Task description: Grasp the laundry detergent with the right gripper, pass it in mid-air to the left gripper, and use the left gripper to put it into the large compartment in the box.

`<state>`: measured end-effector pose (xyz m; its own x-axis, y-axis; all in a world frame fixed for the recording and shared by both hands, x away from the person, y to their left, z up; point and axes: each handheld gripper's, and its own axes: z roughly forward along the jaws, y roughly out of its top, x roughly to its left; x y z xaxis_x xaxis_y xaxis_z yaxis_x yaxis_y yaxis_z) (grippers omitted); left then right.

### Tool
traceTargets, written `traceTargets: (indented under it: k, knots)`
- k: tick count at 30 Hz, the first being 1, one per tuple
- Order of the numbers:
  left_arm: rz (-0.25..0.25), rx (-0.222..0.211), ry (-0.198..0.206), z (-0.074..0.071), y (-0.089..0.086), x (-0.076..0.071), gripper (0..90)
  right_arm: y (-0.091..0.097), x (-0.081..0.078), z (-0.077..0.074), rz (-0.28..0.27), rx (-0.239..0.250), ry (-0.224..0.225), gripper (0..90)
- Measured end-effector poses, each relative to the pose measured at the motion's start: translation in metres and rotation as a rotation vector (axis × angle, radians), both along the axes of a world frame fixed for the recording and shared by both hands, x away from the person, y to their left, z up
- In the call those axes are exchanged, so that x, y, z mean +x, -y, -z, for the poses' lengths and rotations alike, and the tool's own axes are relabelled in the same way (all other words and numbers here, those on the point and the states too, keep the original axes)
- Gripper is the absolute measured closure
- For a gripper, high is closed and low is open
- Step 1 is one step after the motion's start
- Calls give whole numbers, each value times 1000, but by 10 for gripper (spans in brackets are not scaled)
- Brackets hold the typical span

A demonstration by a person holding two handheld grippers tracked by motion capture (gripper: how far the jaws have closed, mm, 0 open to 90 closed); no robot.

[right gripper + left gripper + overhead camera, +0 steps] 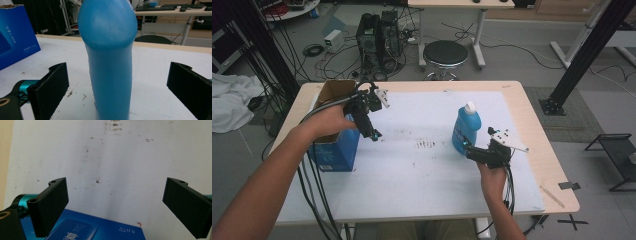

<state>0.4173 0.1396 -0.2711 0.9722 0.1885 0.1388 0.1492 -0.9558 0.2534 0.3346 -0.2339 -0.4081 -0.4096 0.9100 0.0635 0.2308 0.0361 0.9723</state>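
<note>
On the right half of the tabletop (532,150), nearer the right edge than the middle, a blue bottle (466,131) stands upright on the white sheet (422,170). It is tall and smooth, a bright blue all over, and it has a small white cap (470,107) on top. In the right gripper view the bottle (110,62) is wide and round at the shoulder and a bit slimmer lower down. Its cap is cut off by the top of that view.

The right gripper (472,150) sits low, just beside the bottle on the side near the person. Its two black jaws are spread wide. The bottle stands between them, and neither jaw touches it; bare sheet shows on both sides.

The left gripper (373,134) is held up over the left part of the tabletop, pointing down. Its jaws are spread wide too, with nothing between them. In the left gripper view they hang over the stained white sheet (120,157), and the top of a blue box (95,227) shows below.

That blue box (337,147) stands near the left edge of the tabletop. It is open at the top, and the inside is brown card. Some small dark marks (428,144) dot the sheet near the middle.
</note>
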Motion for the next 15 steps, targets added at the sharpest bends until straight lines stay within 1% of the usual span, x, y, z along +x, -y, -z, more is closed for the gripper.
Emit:
traceTargets:
  k: [2,3,7,8,11,12,13,15]
  knots:
    - [3,2,0,0,0,0,64,-2,3,2,-4,1,-9,29]
    - [0,-6,2,0,-1,0,63,-4,4,3,-5,2,-15,29]
    - [-5,0,-2,2,-2,0,64,-9,9,7,-3,-16,-14,30]
    - [-9,-8,-6,2,-3,0,63,-10,10,8,1,-16,-16,30]
    - [-7,-3,-2,3,-2,1,63,-11,15,11,-1,-7,-15,30]
    - [1,7,-2,2,-2,1,64,-11,16,12,1,1,-17,29]
    - [-4,0,-4,3,-2,0,64,-11,18,13,0,14,-20,30]
    - [-6,-8,-2,3,-2,0,64,-10,21,14,-5,10,-18,30]
